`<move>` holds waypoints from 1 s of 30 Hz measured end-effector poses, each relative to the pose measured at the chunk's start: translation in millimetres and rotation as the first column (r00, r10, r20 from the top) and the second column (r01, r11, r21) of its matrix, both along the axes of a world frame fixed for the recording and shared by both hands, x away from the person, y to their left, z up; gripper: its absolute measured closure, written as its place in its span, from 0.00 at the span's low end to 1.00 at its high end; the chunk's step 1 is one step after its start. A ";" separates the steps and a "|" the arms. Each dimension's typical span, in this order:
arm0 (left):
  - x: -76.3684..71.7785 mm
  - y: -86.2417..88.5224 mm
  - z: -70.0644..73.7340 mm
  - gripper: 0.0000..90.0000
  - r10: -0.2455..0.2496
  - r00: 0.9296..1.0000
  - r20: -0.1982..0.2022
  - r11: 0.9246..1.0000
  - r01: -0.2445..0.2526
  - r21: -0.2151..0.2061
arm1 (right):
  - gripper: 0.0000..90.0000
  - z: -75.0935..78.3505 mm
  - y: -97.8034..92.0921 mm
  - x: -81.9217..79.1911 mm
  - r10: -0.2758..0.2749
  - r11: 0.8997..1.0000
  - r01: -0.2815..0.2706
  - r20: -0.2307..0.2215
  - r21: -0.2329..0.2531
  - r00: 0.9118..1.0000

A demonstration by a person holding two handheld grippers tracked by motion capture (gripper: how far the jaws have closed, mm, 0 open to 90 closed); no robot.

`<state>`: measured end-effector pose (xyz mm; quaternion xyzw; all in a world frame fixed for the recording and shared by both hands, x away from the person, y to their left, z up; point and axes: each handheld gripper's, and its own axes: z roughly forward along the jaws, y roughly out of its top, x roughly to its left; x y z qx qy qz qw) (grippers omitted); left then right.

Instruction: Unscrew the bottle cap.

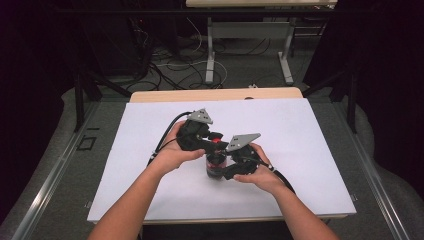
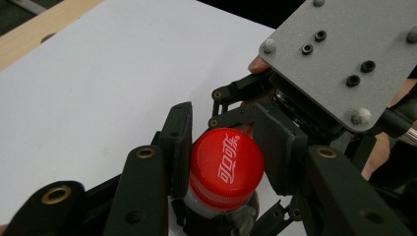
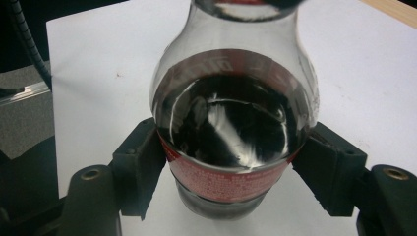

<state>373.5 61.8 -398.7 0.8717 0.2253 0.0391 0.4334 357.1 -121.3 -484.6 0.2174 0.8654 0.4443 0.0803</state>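
Observation:
A small clear bottle of dark cola with a red label stands upright on the white table cover. My right gripper is shut on the bottle's body, one pad on each side at the label. The bottle's red cap carries white lettering, and my left gripper is shut on it from above, jaws pressed against both sides. In the high view the bottle sits between both hands, with the left gripper over its top and the right gripper at its side.
The white cover lies on a wooden table whose far edge shows beyond it. Behind stand another table's legs and loose cables on the floor. Metal rails run along both sides.

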 end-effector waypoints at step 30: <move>5.0 -8.7 8.5 0.68 0.362 0.928 -0.091 0.927 -0.369 -0.073 | 0.34 -4.1 -6.1 6.0 -0.149 0.989 0.149 0.018 0.014 0.989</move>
